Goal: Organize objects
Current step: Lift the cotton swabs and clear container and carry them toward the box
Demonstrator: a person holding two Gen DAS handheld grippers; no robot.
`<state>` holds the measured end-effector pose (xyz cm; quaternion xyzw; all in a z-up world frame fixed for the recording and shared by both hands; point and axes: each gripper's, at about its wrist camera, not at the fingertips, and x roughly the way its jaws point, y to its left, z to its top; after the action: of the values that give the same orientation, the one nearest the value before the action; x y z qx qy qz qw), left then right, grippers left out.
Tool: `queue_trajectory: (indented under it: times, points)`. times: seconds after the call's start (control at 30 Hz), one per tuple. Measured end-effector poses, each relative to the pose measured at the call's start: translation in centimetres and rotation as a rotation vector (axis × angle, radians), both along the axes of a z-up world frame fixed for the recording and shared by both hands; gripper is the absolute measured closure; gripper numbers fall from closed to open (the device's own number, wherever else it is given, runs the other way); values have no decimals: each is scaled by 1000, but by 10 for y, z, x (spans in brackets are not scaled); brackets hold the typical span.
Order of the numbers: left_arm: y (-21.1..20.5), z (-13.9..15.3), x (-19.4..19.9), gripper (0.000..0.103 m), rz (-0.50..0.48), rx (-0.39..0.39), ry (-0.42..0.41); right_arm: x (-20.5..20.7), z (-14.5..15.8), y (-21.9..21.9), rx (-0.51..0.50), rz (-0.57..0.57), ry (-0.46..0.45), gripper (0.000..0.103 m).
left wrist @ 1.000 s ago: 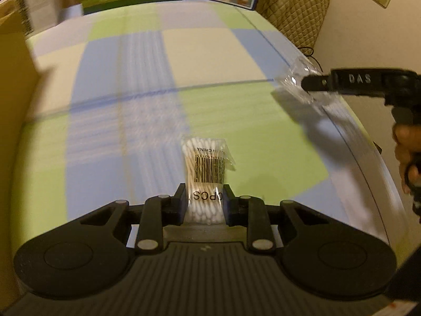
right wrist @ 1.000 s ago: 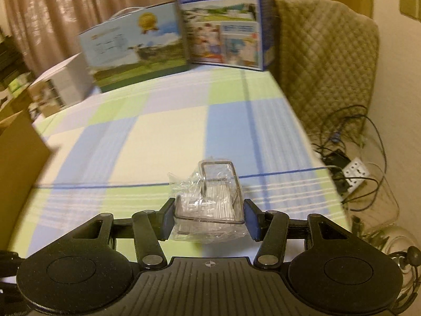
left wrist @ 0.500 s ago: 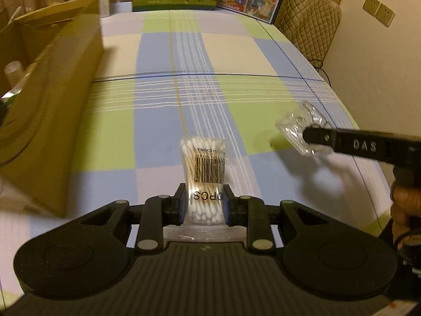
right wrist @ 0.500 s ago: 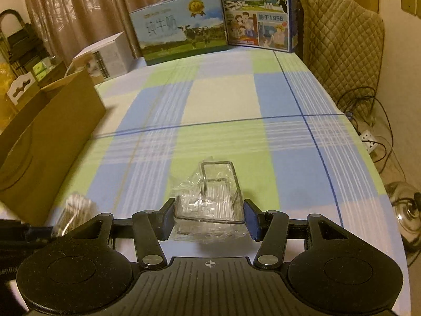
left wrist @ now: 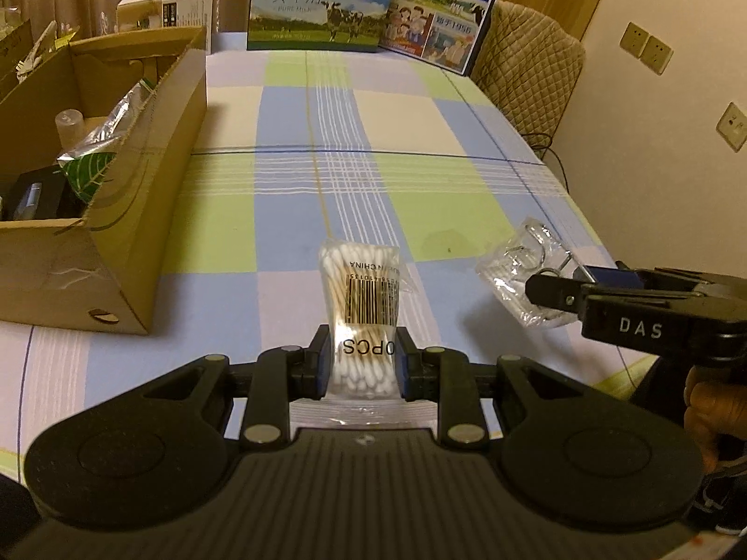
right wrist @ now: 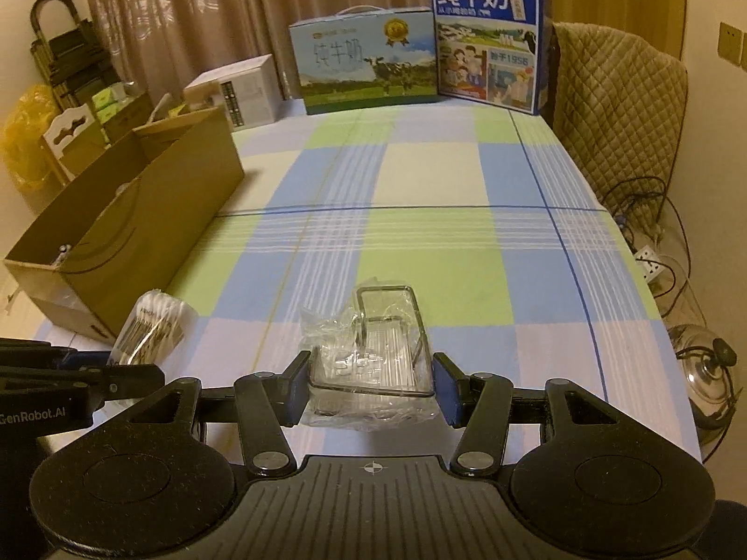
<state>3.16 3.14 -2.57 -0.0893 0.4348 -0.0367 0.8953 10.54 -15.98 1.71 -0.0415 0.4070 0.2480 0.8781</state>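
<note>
Two claws each hold a packet above the checked desk (right wrist: 434, 186). Left claw (left wrist: 363, 359) pinches a clear bag of cotton swabs (left wrist: 362, 308) by its near end, barcode up. Right claw (right wrist: 371, 385) is clamped on a crinkled clear packet with a wire frame (right wrist: 373, 350) inside. An open cardboard box (left wrist: 140, 186) with several items in it stands at the left. Two milk cartons (right wrist: 364, 60) stand along the far edge.

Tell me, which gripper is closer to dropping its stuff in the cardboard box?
Probably the left gripper. It holds the cotton swab pack on the side where the cardboard box stands; the right gripper, with its clear packet, is farther off.
</note>
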Motion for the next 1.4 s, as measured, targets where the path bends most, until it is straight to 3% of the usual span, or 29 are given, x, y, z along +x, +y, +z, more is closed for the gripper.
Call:
queue_trajectory:
  times: [0.47,0.77,1.4]
  points:
    - [15,19,-29,81,28,4,-45,-16,19,26,2,66,-40,53]
    - [19,30,-34,81,23,32,-71,-19,23,36,-3,89,-47,52]
    - [34,39,-43,81,47,19,-91,-24,28,63,-14,143,-57,53]
